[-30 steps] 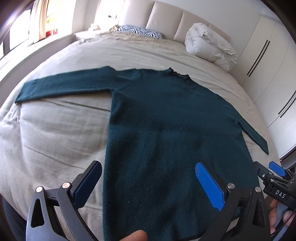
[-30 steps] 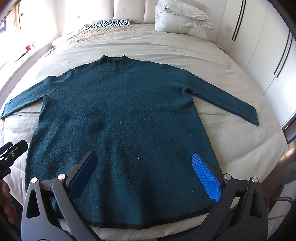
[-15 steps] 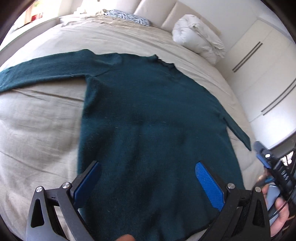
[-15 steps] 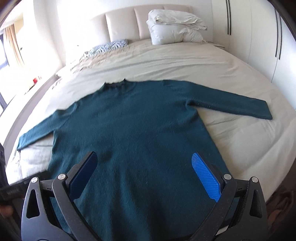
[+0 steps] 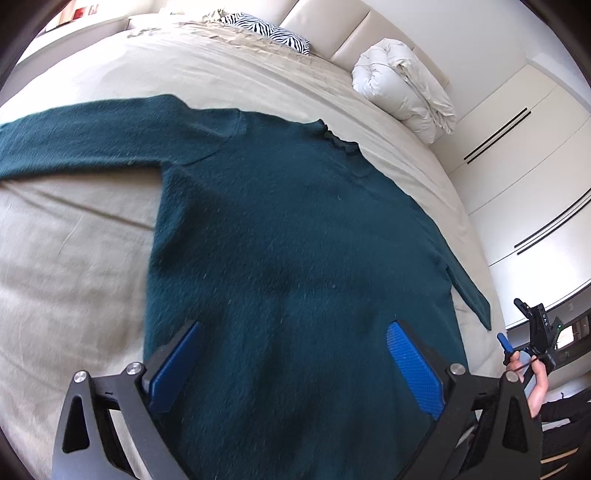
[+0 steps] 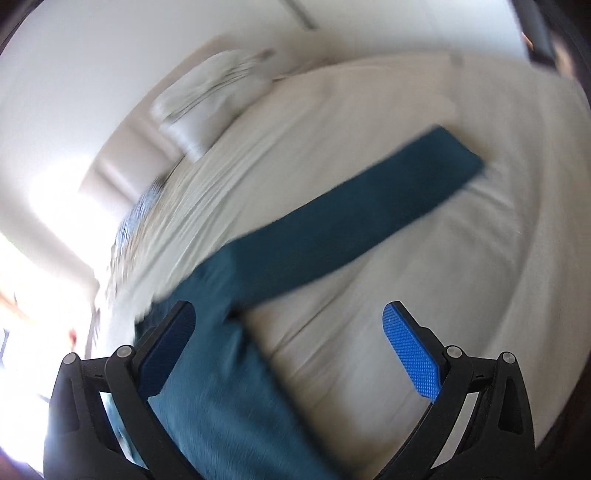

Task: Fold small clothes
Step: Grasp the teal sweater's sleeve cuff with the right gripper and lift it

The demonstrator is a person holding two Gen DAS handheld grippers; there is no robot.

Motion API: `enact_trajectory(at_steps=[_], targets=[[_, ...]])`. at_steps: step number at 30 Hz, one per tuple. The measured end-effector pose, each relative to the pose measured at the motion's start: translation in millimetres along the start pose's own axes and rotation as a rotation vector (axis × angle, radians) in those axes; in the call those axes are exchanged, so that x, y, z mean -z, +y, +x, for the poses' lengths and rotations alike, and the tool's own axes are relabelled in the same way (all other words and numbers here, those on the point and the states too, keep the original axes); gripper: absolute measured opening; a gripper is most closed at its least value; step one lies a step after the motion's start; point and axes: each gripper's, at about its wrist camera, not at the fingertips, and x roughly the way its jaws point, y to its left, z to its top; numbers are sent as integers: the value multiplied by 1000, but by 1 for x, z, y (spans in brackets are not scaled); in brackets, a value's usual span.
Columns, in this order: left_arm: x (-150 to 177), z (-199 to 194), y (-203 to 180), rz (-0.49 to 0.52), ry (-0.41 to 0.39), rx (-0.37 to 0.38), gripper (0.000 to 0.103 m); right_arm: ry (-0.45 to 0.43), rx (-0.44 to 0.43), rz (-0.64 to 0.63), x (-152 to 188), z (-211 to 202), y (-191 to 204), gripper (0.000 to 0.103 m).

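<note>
A dark teal sweater point(image 5: 295, 240) lies flat, front down or up I cannot tell, on the beige bed point(image 5: 74, 258), collar toward the headboard and both sleeves spread. My left gripper point(image 5: 295, 365) hovers over its lower body with jaws wide and closing slightly; the knit lies beneath them and the pads do not press on it. In the blurred, tilted right wrist view, my right gripper point(image 6: 291, 350) is open above the sweater's right side, with the right sleeve point(image 6: 332, 229) stretching away across the bed. The right gripper point(image 5: 511, 321) also shows at the bed's right edge.
A rolled white duvet point(image 5: 402, 92) and a zebra-print pillow point(image 5: 273, 33) sit by the padded headboard. White wardrobe doors point(image 5: 517, 147) stand to the right of the bed. A person's hand point(image 5: 537, 387) holds the right gripper beyond the bed's corner.
The left gripper has come lower and closer over the sweater's body. The right gripper has swung fast to the right and rolled, from facing the whole sweater to facing its right sleeve.
</note>
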Motion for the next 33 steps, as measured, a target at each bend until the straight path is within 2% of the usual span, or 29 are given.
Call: enact_trajectory(at_steps=[3,6,9,13,15,18,20,21,22,24,26,27,30,33], targets=[[-7,10,-6,5,1,4,90,-4,-11,171,-33,23,-49,97],[-13,18,-12,15,-13,-8,90,2,-21,315,-51,46,-93,91],[-18,27,-21,41,-20,-23,90,-10,-42,403,-57,65,-125,87],[-22,36,-24,36,-7,2,90,-56,-51,419,-71,86,-146,86],[-23,39,-25,35,-3,18,90,-75,-44,420,-80,98,-152,82],[-24,42,-27,40,-1,25,90,-91,-37,431,-94,115,-161,68],[-26,44,-25,37,2,31,90,-88,-18,432,-106,128,-160,50],[-27,46,-25,36,4,33,90,-89,0,419,-110,135,-164,45],[-28,48,-24,35,6,32,90,-86,16,408,-118,141,-162,34],[-30,51,-24,36,9,32,90,-83,40,387,-129,150,-168,28],[-33,52,-23,40,7,34,90,-87,62,345,-139,157,-163,13],[-35,54,-23,43,5,36,90,-85,61,326,-146,159,-153,8],[-42,55,-24,46,0,52,90,-98,83,242,-156,155,-118,7],[-52,57,-26,46,-6,76,90,-105,87,78,-166,159,-61,7]])
